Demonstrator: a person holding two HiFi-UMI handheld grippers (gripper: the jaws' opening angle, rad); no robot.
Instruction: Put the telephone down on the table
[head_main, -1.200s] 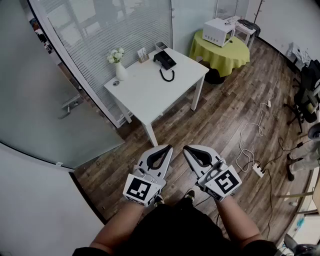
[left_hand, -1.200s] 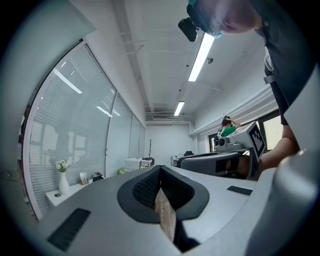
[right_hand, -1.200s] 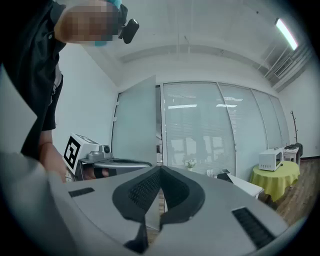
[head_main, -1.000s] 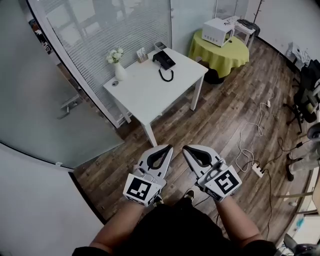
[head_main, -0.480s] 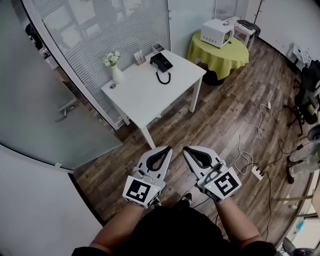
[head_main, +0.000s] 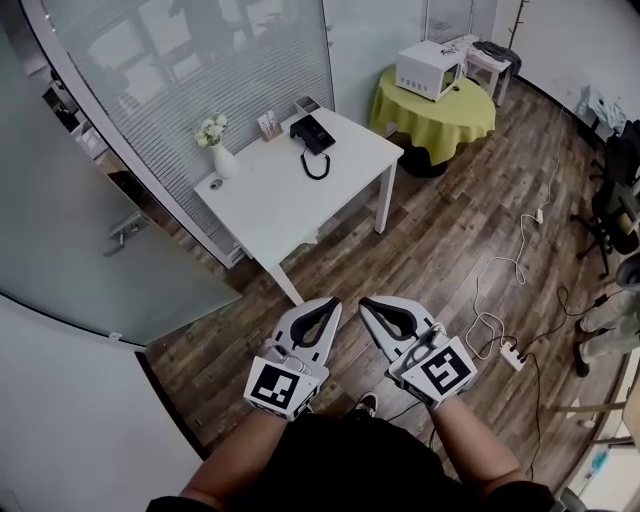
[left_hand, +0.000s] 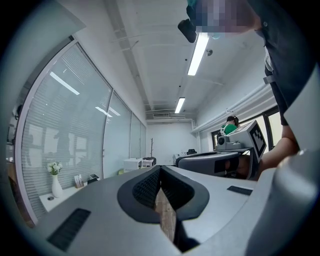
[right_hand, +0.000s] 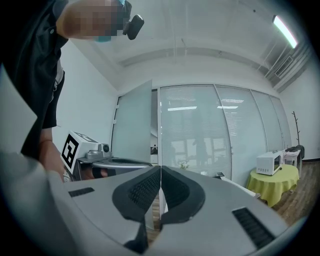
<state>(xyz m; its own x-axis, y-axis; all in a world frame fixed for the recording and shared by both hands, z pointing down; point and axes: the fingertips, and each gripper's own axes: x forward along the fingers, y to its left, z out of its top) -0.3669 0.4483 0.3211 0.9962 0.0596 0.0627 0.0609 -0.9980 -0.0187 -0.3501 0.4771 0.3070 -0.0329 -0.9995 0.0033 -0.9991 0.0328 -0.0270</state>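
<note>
A black telephone (head_main: 309, 133) with a coiled cord (head_main: 316, 166) rests on the far part of a white table (head_main: 280, 205). Both grippers hang side by side over the wood floor, well short of the table and pointing toward it. My left gripper (head_main: 331, 304) is shut with nothing between its jaws. My right gripper (head_main: 366, 303) is shut and empty too. In the left gripper view my left gripper (left_hand: 160, 169) shows its tips pressed together, with the table (left_hand: 52, 200) small at the lower left. In the right gripper view my right gripper (right_hand: 160, 168) shows touching tips.
On the table stand a white vase of flowers (head_main: 216, 146) and a small card holder (head_main: 268, 125). A glass wall with blinds (head_main: 190, 70) runs behind it. A round table with a yellow cloth (head_main: 432, 105) carries a microwave (head_main: 427, 68). Cables and a power strip (head_main: 510, 352) lie on the floor at right.
The table and telephone have shifted left and slightly up in the head view. Both grippers stay shut and side by side, carried along together.
</note>
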